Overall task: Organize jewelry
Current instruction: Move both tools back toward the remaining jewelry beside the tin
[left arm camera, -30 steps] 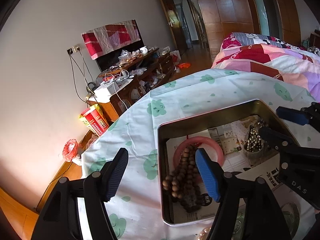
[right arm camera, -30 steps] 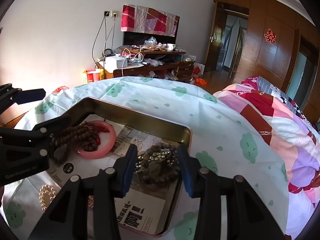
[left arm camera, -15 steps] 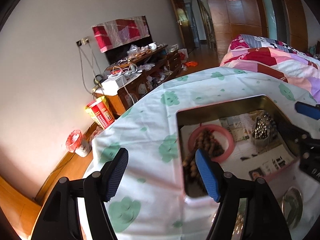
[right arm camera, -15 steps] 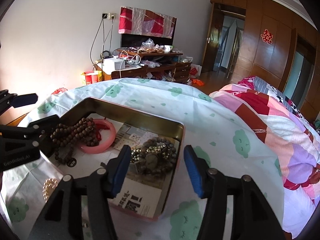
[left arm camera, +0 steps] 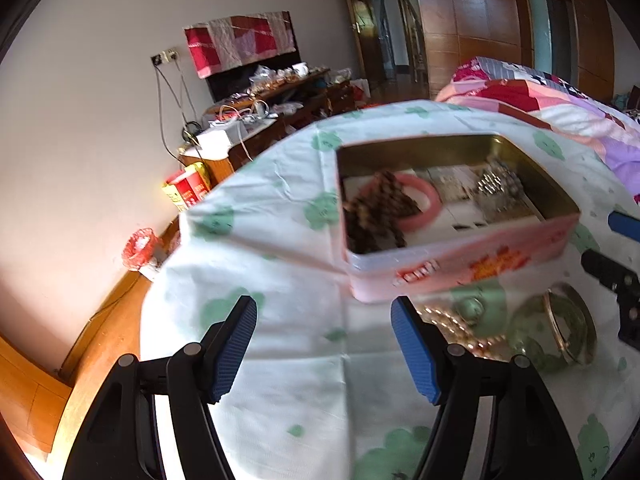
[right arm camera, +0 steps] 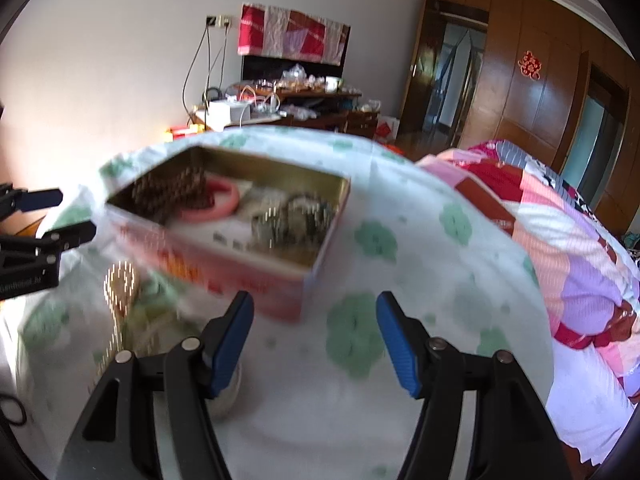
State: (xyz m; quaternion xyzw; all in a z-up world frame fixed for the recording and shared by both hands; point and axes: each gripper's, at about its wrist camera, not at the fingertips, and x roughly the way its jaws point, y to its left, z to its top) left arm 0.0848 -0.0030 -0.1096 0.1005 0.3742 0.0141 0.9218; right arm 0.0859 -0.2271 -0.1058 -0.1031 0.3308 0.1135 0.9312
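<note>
Both grippers pulled back from tin (left arm camera: 460, 268); right gripper (right arm camera: 316, 340) just opened, left gripper (left arm camera: 324, 352) released, nothing held. Wooden beads (left arm camera: 376, 216), pink bangle (left arm camera: 424, 208) stowed in tin; pearls (left arm camera: 452, 328), gold bangle (left arm camera: 572, 328) left on worktop.

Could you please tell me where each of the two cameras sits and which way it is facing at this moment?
Left wrist: sits on the left gripper, looking forward and down over the tablecloth at the tin; its own open fingers show below, the right gripper at the right edge.
Right wrist: sits on the right gripper, facing the tin from its other end; its open, empty fingers show, jaws just been opening, left gripper at the left edge.
Shared: tin, pink bangle, tablecloth, bed, cabinet.
</note>
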